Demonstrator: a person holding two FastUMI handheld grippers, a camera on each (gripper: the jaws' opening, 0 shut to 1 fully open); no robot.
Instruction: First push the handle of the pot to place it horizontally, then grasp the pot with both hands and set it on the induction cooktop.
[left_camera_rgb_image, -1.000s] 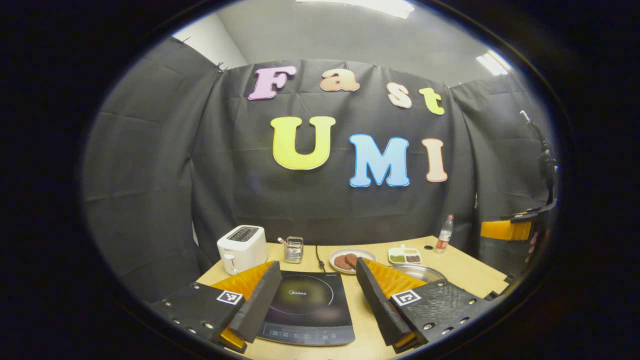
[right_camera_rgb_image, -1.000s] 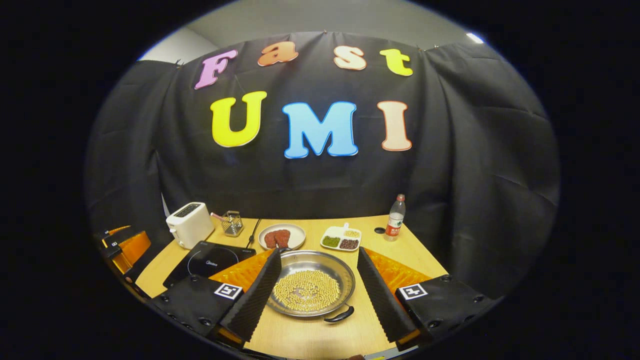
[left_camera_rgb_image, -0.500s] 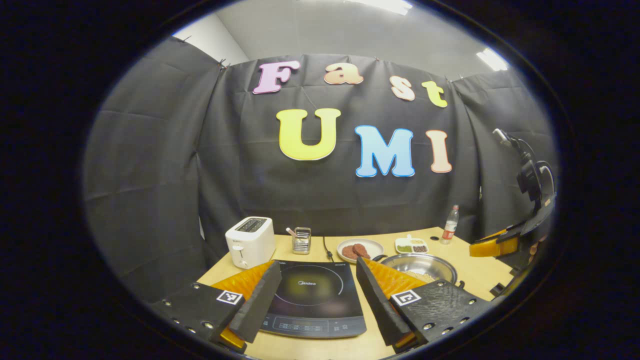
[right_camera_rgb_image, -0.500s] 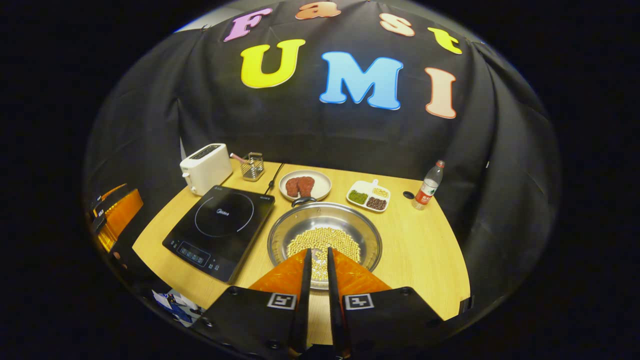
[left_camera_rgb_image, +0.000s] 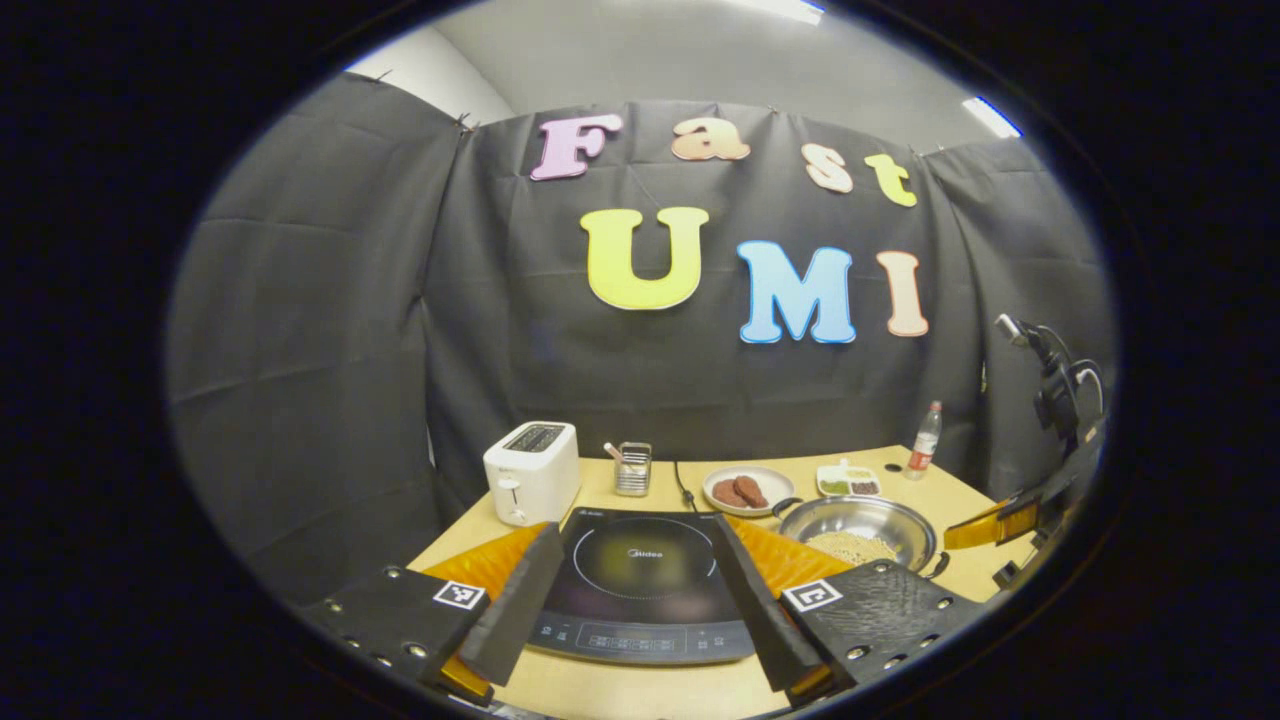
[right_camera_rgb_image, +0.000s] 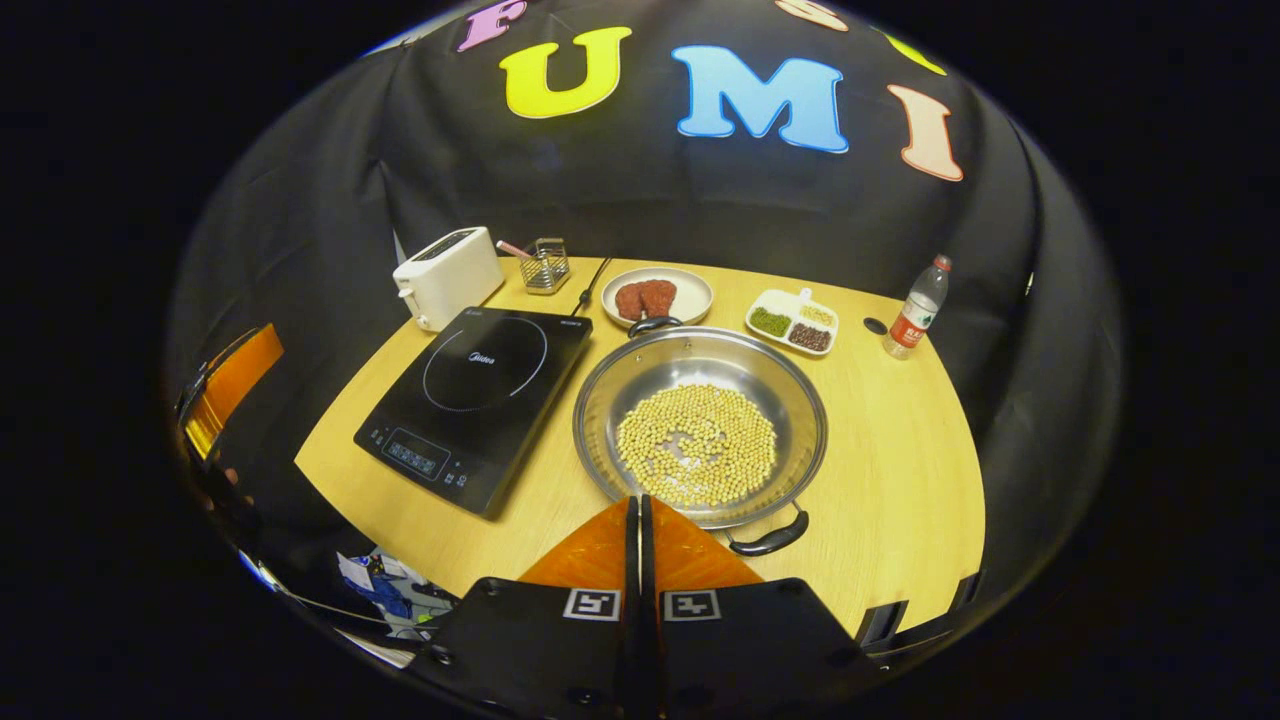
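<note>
A steel pot (right_camera_rgb_image: 700, 375) holding yellow beans sits on the wooden table, right of the black induction cooktop (right_camera_rgb_image: 480, 390). One dark pot handle (right_camera_rgb_image: 768, 540) points toward me and slightly right; the other handle (right_camera_rgb_image: 650, 323) is on the far side. My right gripper (right_camera_rgb_image: 637, 502) is shut with nothing in it, its tips over the pot's near rim, just left of the near handle. In the left gripper view, my left gripper (left_camera_rgb_image: 633, 528) is open, its fingers framing the cooktop (left_camera_rgb_image: 645, 575), with the pot (left_camera_rgb_image: 860, 530) to the right.
Along the back of the table stand a white toaster (right_camera_rgb_image: 447, 275), a wire utensil holder (right_camera_rgb_image: 545, 265), a plate of patties (right_camera_rgb_image: 657, 295), a divided dish (right_camera_rgb_image: 792, 322) and a bottle (right_camera_rgb_image: 915, 320). A cable (right_camera_rgb_image: 590, 280) runs behind the cooktop. The table's front edge (right_camera_rgb_image: 330, 480) is close.
My right gripper went from open to shut and tilted down over the pot's near rim. The left gripper view has swung right, bringing the pot further into sight.
</note>
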